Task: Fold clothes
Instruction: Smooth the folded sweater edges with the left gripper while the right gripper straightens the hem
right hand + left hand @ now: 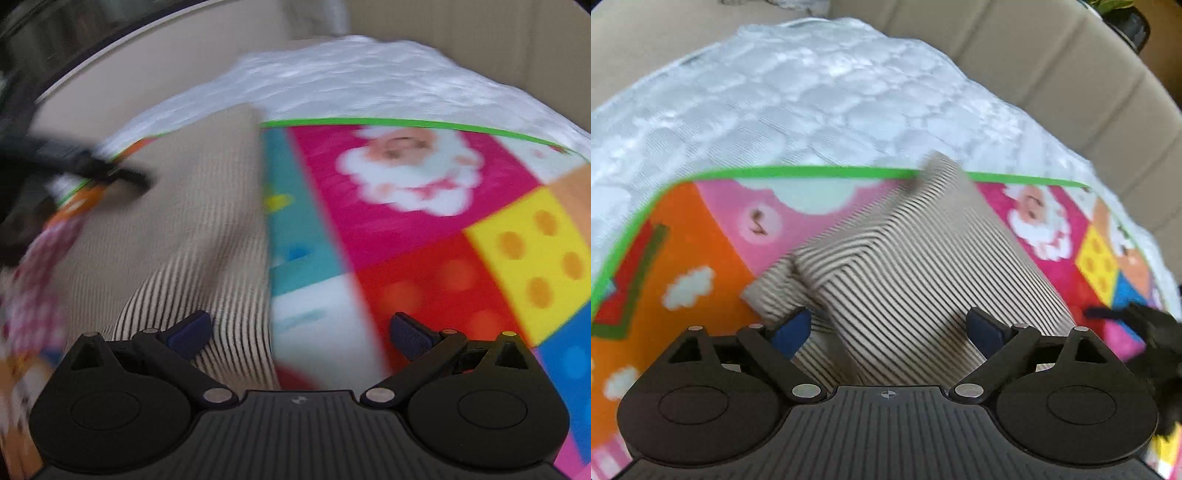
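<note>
A beige garment with thin dark stripes [905, 266] lies folded on a colourful play mat [713, 236]. My left gripper [888, 330] is open just above its near end, one blue pad on each side of the cloth. In the right wrist view the same garment [192, 229] lies at the left, blurred by motion. My right gripper [301, 334] is open and empty over the mat [406, 258], at the garment's right edge. The left gripper shows as a dark blur [74, 162] at the far left. The right gripper's black tip [1137, 317] shows at the right of the left wrist view.
The mat has a green border [812, 171] and lies on a white quilted bed cover [812, 92]. A beige padded headboard [1052, 66] runs behind the bed. A dark plant pot [1130, 26] stands at the far right corner.
</note>
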`<state>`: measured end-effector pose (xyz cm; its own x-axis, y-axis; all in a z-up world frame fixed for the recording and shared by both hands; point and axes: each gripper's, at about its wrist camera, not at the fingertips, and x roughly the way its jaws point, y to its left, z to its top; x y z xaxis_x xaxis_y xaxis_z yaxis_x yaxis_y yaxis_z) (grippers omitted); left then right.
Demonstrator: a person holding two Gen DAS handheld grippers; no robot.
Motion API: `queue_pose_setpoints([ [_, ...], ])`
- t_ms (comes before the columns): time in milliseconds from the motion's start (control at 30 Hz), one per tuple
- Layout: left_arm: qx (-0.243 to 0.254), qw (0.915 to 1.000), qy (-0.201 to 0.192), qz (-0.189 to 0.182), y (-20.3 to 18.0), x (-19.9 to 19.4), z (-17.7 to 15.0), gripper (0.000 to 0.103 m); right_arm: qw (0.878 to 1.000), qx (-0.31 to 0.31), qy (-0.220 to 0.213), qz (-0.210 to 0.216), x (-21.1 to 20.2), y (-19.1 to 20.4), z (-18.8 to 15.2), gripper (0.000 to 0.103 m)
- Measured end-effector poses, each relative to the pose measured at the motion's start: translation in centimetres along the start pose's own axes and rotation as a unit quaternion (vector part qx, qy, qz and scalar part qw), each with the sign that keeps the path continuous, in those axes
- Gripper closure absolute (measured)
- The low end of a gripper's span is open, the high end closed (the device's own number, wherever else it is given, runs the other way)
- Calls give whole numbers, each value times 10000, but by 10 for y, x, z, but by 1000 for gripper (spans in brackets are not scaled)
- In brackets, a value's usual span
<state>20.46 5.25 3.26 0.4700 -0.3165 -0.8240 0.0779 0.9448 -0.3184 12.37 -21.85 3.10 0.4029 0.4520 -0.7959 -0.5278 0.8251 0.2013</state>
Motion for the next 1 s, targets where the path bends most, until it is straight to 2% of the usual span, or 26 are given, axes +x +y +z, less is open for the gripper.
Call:
queue_pose_setpoints([
  [67,-70,10000,14,67,5,-4,-3,8,9996,-216,32,193,-5,9,0,0],
  [200,-240,9996,86,123,13,-14,-12,8,9990,-236,-335,194,-19,4,13,0],
  [300,-437,9977,417,-292,11,-22,-32,8,9979,-253,-581,120,-25,4,21,0],
  [433,-175,9946,713,-730,-4,-28,-51,8,9962,-348,-730,323,-23,14,29,4],
  [500,-15,9937,775,-807,-12,-28,-57,9,9960,-605,-494,425,-14,25,29,5],
  [600,60,9939,888,-654,-16,-18,-61,14,9880,-1515,-182,-250,1,34,9,4],
  [700,52,9939,909,-626,-14,-15,-62,15,9945,-1029,-134,-123,-5,19,4,3],
  [733,42,9938,899,-651,-14,-16,-62,14,9966,-815,-127,-50,-8,13,3,4],
  [867,-64,9933,866,-759,-11,-17,-62,12,9940,-1045,-290,136,-17,23,4,34],
  [900,-116,9931,862,-790,-10,-16,-62,11,9941,-1013,-353,146,-16,24,8,38],
  [1000,-234,9933,784,-810,-7,-13,-57,11,9961,-646,-578,178,-8,19,27,38],
])
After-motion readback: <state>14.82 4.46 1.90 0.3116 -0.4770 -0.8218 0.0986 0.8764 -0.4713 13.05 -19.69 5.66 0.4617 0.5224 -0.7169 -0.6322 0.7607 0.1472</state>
